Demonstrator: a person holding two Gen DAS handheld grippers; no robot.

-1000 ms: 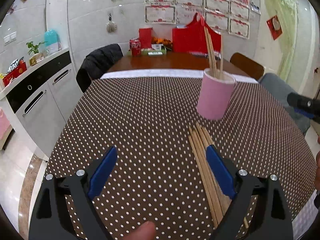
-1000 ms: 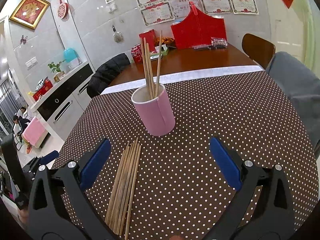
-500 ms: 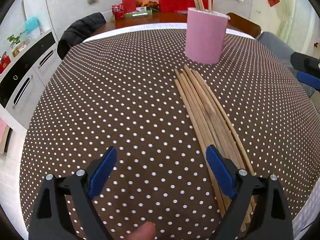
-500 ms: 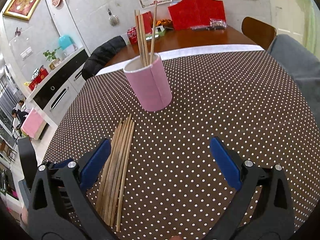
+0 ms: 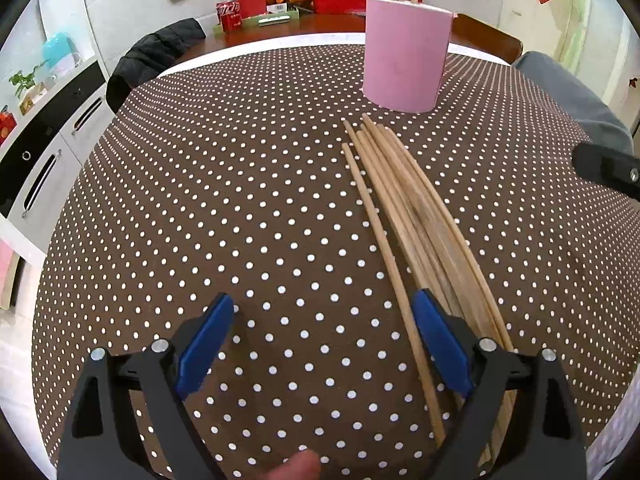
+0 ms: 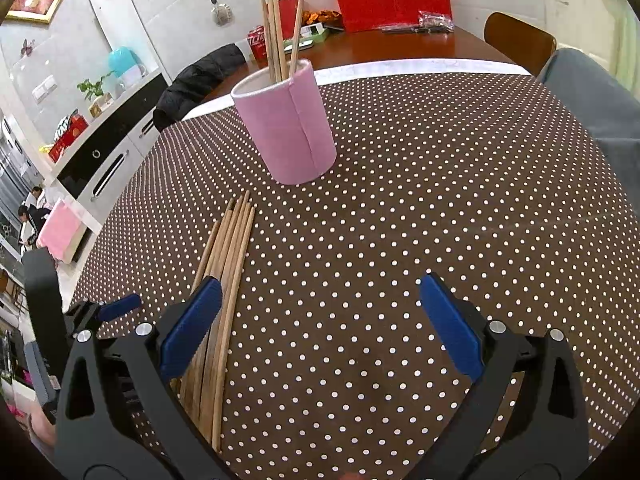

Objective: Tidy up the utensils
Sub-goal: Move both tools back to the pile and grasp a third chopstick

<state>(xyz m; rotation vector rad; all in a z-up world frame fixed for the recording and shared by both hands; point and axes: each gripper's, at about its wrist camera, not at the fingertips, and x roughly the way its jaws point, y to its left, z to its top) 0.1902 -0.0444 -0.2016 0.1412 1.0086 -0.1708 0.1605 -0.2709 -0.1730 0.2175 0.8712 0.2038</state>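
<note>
A bundle of wooden chopsticks (image 5: 416, 216) lies flat on the brown polka-dot tablecloth (image 5: 240, 200), pointing toward a pink cup (image 5: 404, 56) that holds several upright chopsticks. My left gripper (image 5: 320, 344) is open and empty, low over the cloth, with its right finger over the near end of the bundle. In the right wrist view the bundle (image 6: 228, 264) lies left of centre, below the pink cup (image 6: 288, 124). My right gripper (image 6: 320, 320) is open and empty, its left finger over the bundle's edge.
A dark wooden table (image 6: 400, 48) behind carries red boxes (image 6: 392, 0) and a soda can. A chair with a black jacket (image 5: 156, 56) stands at the far left. A white cabinet (image 5: 44, 140) runs along the left. A person's grey-clad leg (image 6: 592, 104) is at right.
My left gripper has dropped lower and closer to the cloth and the chopstick bundle. My right gripper has moved forward and down toward the cup. Both stay open.
</note>
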